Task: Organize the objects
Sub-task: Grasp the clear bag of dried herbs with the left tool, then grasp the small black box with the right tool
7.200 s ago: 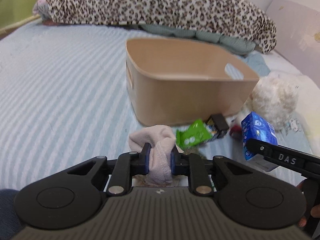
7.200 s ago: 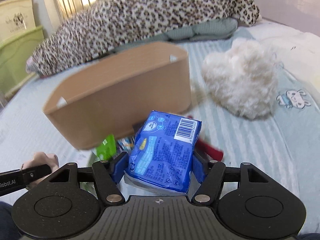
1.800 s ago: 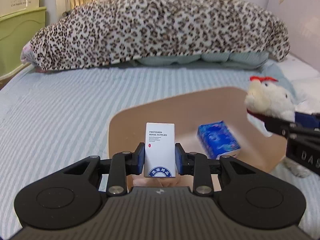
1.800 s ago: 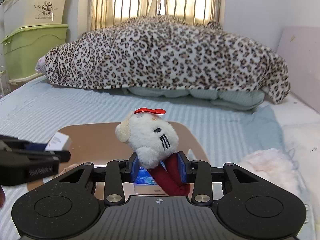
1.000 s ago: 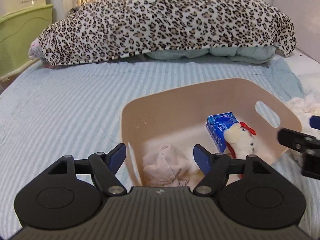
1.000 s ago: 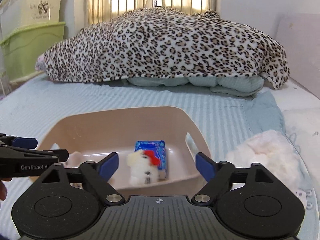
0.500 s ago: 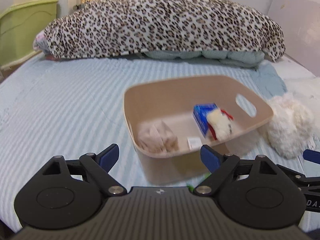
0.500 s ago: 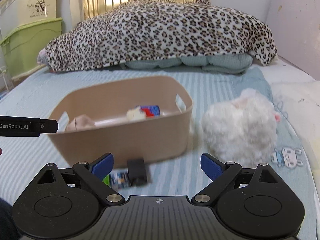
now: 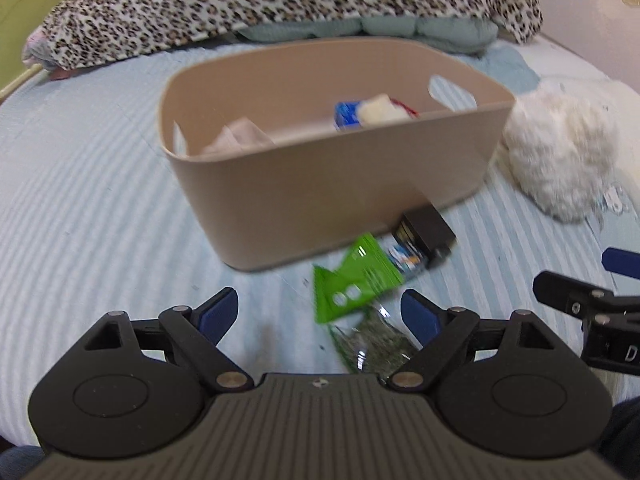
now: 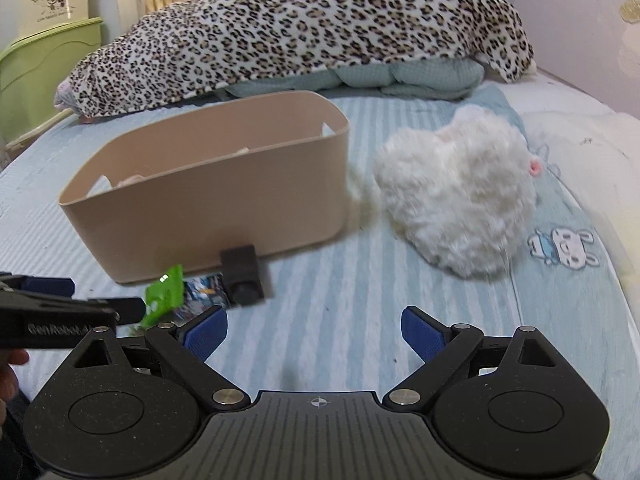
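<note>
On the pale blue striped bed (image 9: 80, 208), we hold both tools low over the last loose items in front of the beige plastic bin (image 9: 332, 196). Our left hand-held gripper (image 9: 320, 312) stands wide apart and empty, its blue pads flanking the green snack packet (image 9: 354, 284) without touching it; a clear packet of dark flakes (image 9: 372, 346) lies just beneath. Our right hand-held gripper (image 10: 314, 332) is likewise spread wide with nothing in it, hanging over bare sheet to the right of the small black box (image 10: 242, 270) that rests against the bin's front wall. A blue pack (image 9: 346, 114), a small white plush (image 9: 380, 108) and a pink cloth (image 9: 240, 140) already sit inside. To do this well, we judge, each tool should centre on one item, come down flat, and close without pinching the sheet or the neighbouring packet.
</note>
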Tool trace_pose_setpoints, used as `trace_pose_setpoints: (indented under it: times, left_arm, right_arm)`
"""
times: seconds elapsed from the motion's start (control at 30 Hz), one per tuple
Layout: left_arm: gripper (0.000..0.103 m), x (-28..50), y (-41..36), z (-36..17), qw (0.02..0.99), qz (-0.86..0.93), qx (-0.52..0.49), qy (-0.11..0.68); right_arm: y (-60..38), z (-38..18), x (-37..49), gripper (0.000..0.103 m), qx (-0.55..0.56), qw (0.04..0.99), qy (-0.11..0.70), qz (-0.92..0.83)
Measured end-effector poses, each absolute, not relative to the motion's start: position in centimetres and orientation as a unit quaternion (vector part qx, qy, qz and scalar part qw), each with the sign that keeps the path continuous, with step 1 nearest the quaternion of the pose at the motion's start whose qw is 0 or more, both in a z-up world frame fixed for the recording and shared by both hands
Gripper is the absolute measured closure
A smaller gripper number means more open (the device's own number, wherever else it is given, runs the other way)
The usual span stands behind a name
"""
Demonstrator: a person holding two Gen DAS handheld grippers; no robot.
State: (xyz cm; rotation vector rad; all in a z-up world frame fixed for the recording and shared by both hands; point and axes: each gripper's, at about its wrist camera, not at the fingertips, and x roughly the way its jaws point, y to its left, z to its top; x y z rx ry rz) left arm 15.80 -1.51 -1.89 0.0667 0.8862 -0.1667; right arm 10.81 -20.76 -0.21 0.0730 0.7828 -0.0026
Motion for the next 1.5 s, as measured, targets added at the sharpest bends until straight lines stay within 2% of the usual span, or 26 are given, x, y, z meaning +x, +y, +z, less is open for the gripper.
trace_pose_setpoints:
  times: [0.27,0.33,0.4,0.5,0.67,0.8,1.03,1.27,1.37,1.43,1.5]
  left_arm:
    - [0.015,16.3,-2.1,-4.6,0.876,-0.086,0.019,0.474]
    - [0.022,16.3,-2.0,-4.8,0.873,-0.095,0.02,0.478]
    - [0.037,16.3,-2.0,-5.0,0.866,-0.1,0.028,0.49]
    - [0.047,16.2,-1.8,-5.3,0.863,-0.105,0.041,0.492]
    - [0.059,16.7,-0.9,-5.1,0.864,-0.117,0.042,0.489]
    - [0.072,17.3,-0.3,-5.2,0.863,-0.12,0.042,0.49]
    - [0.074,18.4,1.3,-4.9,0.859,-0.115,0.028,0.499]
    - [0.076,18.3,2.1,-4.8,0.855,-0.136,0.013,0.501]
    - [0.076,18.3,2.3,-4.9,0.853,-0.142,0.008,0.502]
    - [0.076,18.3,2.5,-4.9,0.855,-0.137,0.005,0.501]
    - [0.076,18.3,2.5,-4.9,0.856,-0.133,0.004,0.5]
  right_arm:
    - [-21.2,-1.6,11.0,0.008,0.04,0.919,0.393,-0.004]
    - [-21.0,-1.9,11.1,0.008,0.038,0.917,0.397,-0.001]
    - [-20.8,-2.2,11.3,0.008,0.035,0.916,0.4,0.002]
    - [-20.6,-2.6,11.6,0.008,0.033,0.914,0.405,0.008]
    - [-19.9,-3.4,12.4,0.008,0.028,0.911,0.411,0.018]
    - [-19.2,-3.7,13.2,0.008,0.02,0.91,0.412,0.028]
    - [-18.3,-4.0,15.3,0.01,0.022,0.915,0.4,0.042]
    - [-16.9,-5.0,18.2,0.023,0.008,0.919,0.392,0.046]
    - [-16.7,-5.6,19.2,0.025,0.017,0.918,0.393,0.046]
    - [-16.7,-6.0,19.7,0.033,0.027,0.919,0.392,0.042]
    - [-16.5,-6.3,20.0,0.055,0.039,0.917,0.394,0.049]
